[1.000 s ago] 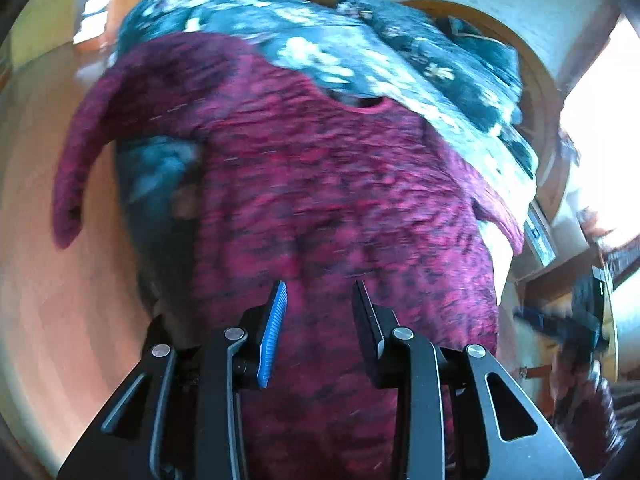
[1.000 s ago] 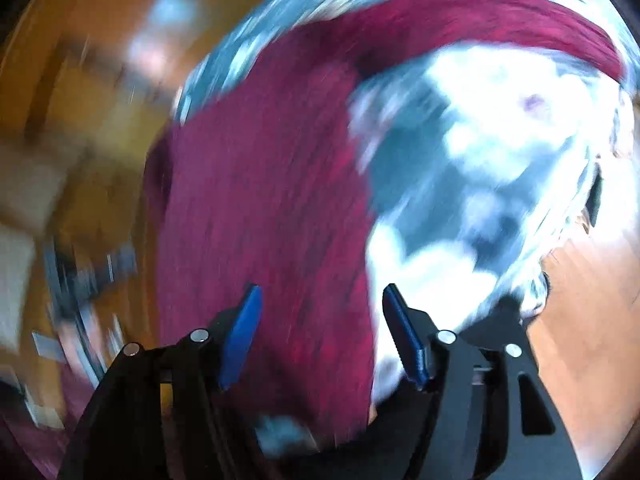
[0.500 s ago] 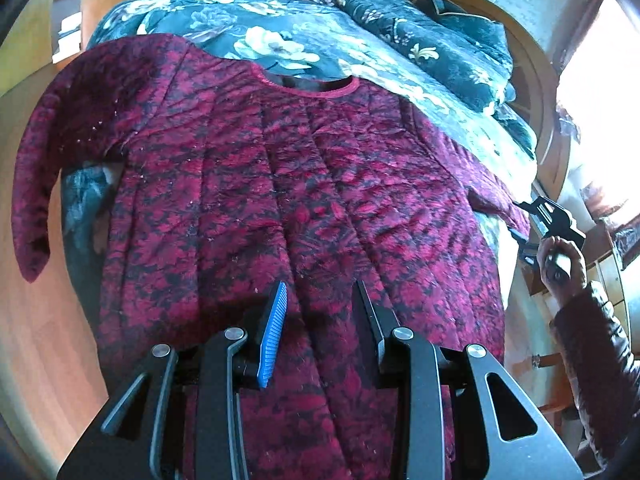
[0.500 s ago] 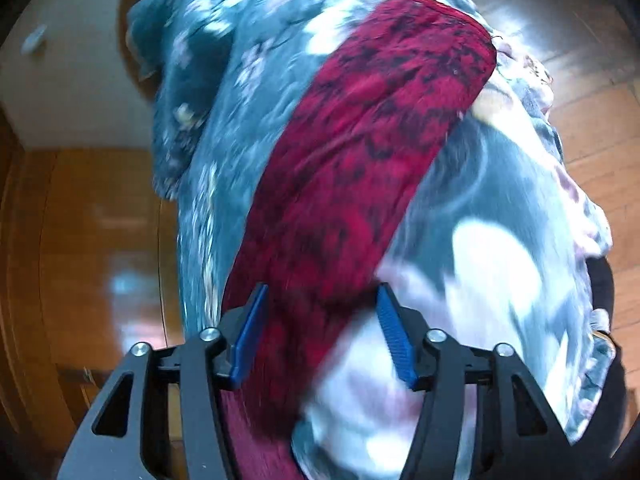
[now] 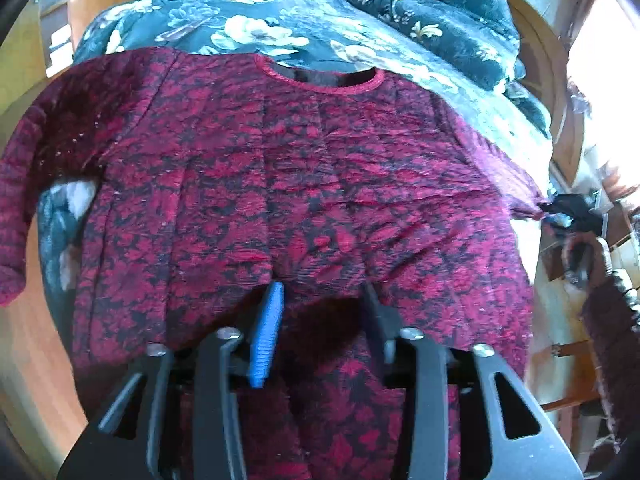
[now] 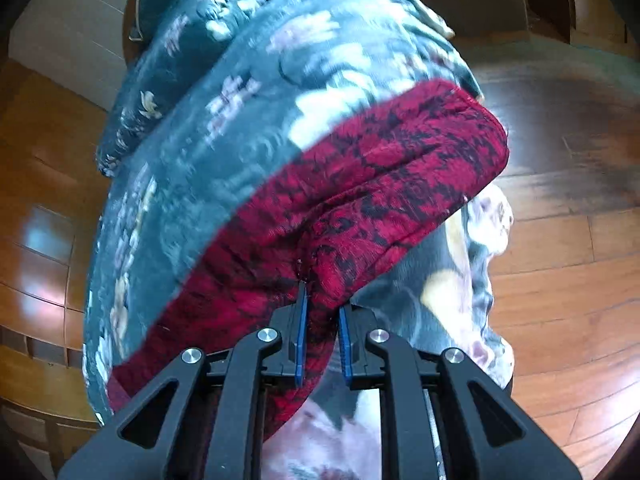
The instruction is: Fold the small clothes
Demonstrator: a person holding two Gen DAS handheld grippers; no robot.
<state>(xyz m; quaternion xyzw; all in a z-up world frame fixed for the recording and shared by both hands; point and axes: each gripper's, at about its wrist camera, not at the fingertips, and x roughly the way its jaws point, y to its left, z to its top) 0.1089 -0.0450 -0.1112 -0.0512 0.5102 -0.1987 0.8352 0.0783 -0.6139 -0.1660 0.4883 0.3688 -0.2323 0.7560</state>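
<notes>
Red-and-black top (image 5: 288, 184) lies spread flat on the floral bed (image 5: 256, 36), neckline toward the pillows, hem toward the left gripper (image 5: 320, 312); its long axis runs along the bed. Left fingers are opening over the lower body, a fabric bulge between them, apparently not pinched. Right gripper (image 6: 322, 312) is pinched tight on the sleeve (image 6: 360, 184), probably to fold it inward.
</notes>
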